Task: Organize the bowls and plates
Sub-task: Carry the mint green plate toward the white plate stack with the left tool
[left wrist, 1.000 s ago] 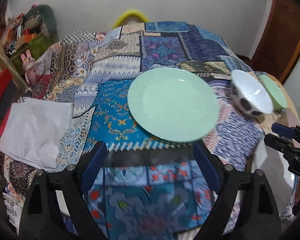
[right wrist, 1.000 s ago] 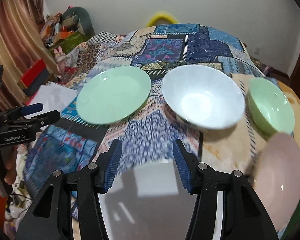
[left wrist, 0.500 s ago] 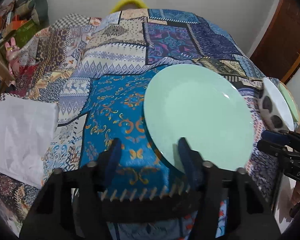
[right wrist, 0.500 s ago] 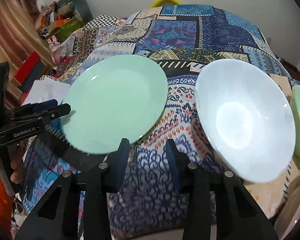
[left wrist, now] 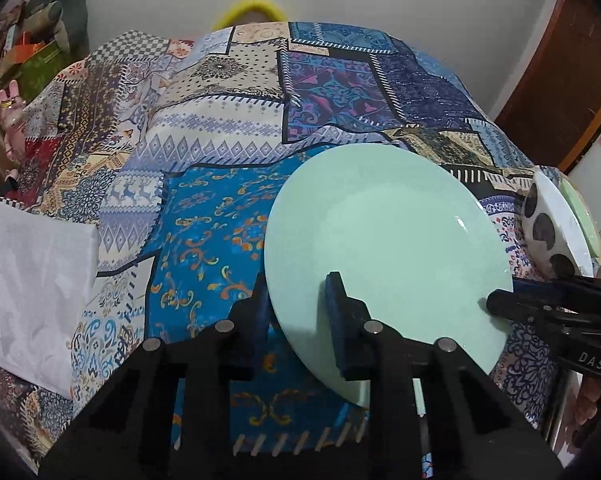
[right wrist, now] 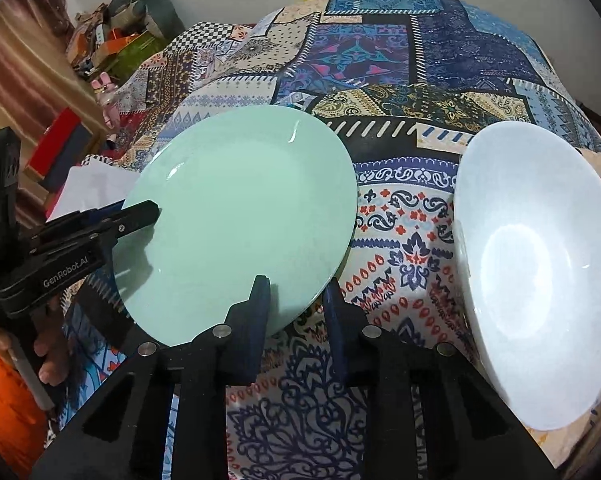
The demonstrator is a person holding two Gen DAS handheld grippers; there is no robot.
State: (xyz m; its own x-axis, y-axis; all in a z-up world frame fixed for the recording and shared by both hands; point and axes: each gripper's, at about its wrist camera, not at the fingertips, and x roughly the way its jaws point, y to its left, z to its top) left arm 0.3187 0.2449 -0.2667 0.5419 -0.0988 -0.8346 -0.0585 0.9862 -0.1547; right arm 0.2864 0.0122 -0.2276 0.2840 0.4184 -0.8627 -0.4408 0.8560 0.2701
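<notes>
A mint green plate (left wrist: 388, 248) lies on the patchwork tablecloth and also shows in the right wrist view (right wrist: 240, 216). My left gripper (left wrist: 298, 312) straddles its near left rim, one finger under and one finger over, jaws narrow around the edge. My right gripper (right wrist: 296, 308) straddles the plate's near right rim the same way; its fingers show from the side in the left wrist view (left wrist: 512, 300). A large white bowl (right wrist: 540, 272) with a dark-spotted outside (left wrist: 548, 232) stands right of the plate.
A green bowl (left wrist: 580, 212) sits behind the white bowl. A white cloth (left wrist: 28, 288) lies at the table's left edge. Clutter and boxes (right wrist: 112, 44) stand beyond the table on the left. A wooden door (left wrist: 556, 80) is at the right.
Both grippers moved forward to the green plate and narrowed, so each now has its fingers around the plate's rim. The plate looks slightly tilted.
</notes>
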